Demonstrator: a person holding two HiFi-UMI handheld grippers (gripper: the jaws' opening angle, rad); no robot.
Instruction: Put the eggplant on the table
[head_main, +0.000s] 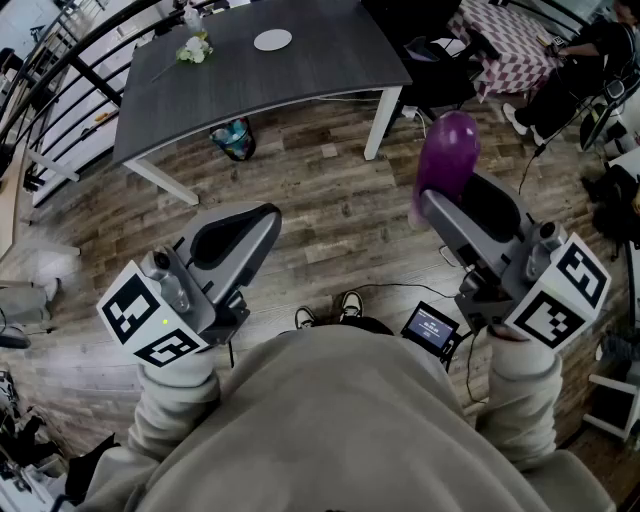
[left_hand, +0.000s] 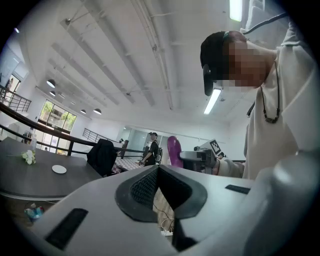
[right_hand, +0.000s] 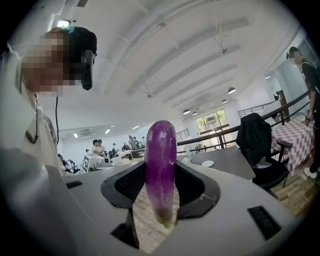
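You have two grippers in hand. Your right gripper (head_main: 432, 205) has its jaws spread wide and pressed on the one eggplant (head_main: 447, 150). It stands upright between the pads, rounded end up, over the wood floor (head_main: 330, 190) and well apart from the table (head_main: 310, 75). Your left gripper (head_main: 262, 215) has its jaws together with nothing between them. The one table carries one white plate (head_main: 272, 40) and one bunch of flowers (head_main: 195, 48).

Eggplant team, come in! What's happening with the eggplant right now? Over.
Right hand-held gripper shut on eggplant, held upright. Left hand-held gripper shut, empty. Table ahead, not yet reached; plate and flowers at its far end.
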